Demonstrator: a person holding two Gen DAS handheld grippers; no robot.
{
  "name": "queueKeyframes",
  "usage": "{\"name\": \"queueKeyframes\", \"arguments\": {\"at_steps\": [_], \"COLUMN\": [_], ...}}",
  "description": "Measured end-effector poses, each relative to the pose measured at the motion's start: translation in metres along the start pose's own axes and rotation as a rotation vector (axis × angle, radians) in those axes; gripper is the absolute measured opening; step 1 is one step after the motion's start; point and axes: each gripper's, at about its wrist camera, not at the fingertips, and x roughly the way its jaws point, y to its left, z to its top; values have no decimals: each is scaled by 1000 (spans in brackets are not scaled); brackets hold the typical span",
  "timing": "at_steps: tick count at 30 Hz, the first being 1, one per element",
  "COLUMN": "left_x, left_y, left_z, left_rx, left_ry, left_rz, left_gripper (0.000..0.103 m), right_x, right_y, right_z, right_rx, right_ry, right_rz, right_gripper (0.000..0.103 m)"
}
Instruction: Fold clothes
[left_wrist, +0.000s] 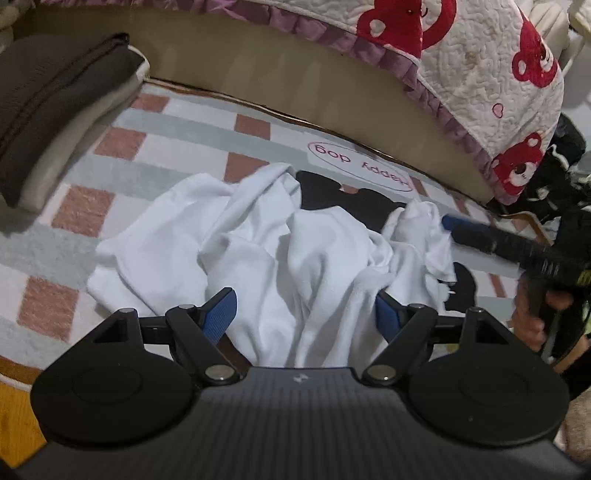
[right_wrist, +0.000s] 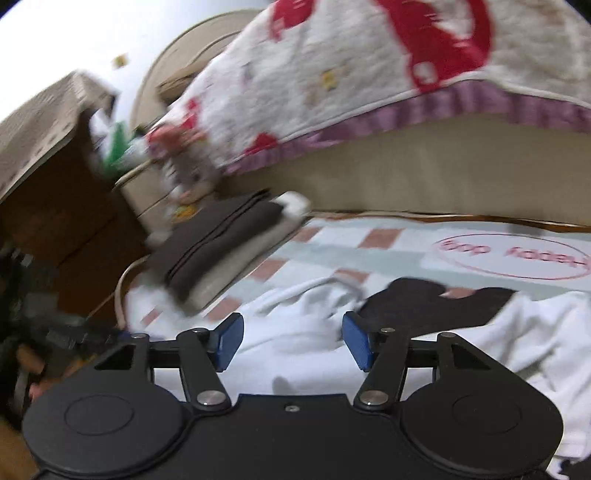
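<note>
A crumpled white garment with a black part lies on a checked rug. My left gripper is open, and a bunched fold of the white cloth rises between its blue pads. At the garment's right edge, a blue-tipped finger of my right gripper touches the cloth. The right wrist view is blurred by motion. There my right gripper is open, low over the white garment, with the black part just ahead of it.
A folded stack with a dark brown piece on top sits at the rug's far left. A beige bed base under a quilt with red bears borders the rug's far side. A hand holds the right tool. Wooden furniture stands left.
</note>
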Motion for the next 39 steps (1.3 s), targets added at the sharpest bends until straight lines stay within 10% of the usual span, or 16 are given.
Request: {"name": "queueKeyframes", "arguments": {"at_steps": [9,11,12,19,23,26,31,34,37,39], "left_x": [14,20,21,-10,-15,-20,-16,-18,-7,2], "left_y": [-9,-18,-22,-26,-61,-67,-63,-52,-29,-16], "left_z": [-10,-15,-16,10,30,45,69,86,96,96], "left_rx": [-38,19,50,74,365,436,498,451,333,278], "left_ry": [99,121,116,-110,-191,-282,-401,-436,-409,-380], "left_rz": [-172,-159,-137,-118,282,312,358,330,269,253], "left_gripper": [75,44,10,8,8,8,8,8,8,9], "right_x": [8,9,10,13,23,26,17,17,17,18], "right_y": [58,64,69,84,52,20,-35,-35,-28,-24], "right_z": [-25,-30,-34,-53,-51,-56,-53,-52,-54,-54], "right_rx": [-207,-239,-260,-414,-335,-220,163,187,171,160], "right_ry": [108,139,152,198,220,250,218,195,183,175], "right_rz": [191,199,191,106,-65,-211,-36,69,165,228], "right_gripper": [84,84,84,84,84,84,84,84,51,49]}}
